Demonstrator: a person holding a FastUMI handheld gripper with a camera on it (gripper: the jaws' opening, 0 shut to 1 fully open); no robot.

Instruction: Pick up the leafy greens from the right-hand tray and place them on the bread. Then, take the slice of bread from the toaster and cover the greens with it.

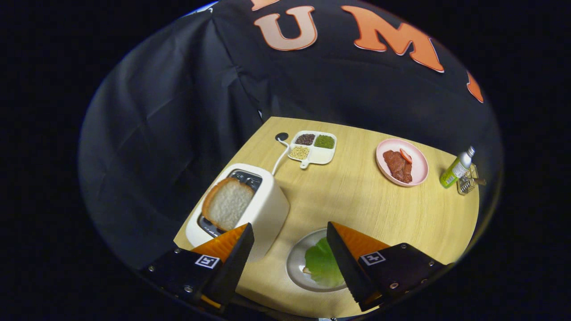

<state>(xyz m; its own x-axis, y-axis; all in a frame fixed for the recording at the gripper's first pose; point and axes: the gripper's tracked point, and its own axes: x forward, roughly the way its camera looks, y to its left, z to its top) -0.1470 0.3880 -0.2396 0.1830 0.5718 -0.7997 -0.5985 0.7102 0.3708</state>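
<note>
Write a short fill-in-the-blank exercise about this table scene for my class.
1. The bread slice stands in the ____.
2. The greens lie on a grey ____, between the gripper's fingers.
3. The gripper is ____, holding nothing.
4. The meat lies on a ____ plate.

Missing words: toaster; plate; open; pink

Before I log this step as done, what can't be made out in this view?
- Bread under the greens: hidden by them on the grey plate.
- Plate's near side: covered by a finger of the open gripper.
- Toast: its lower part sits inside the toaster.
- Bottle label: too small.
</note>
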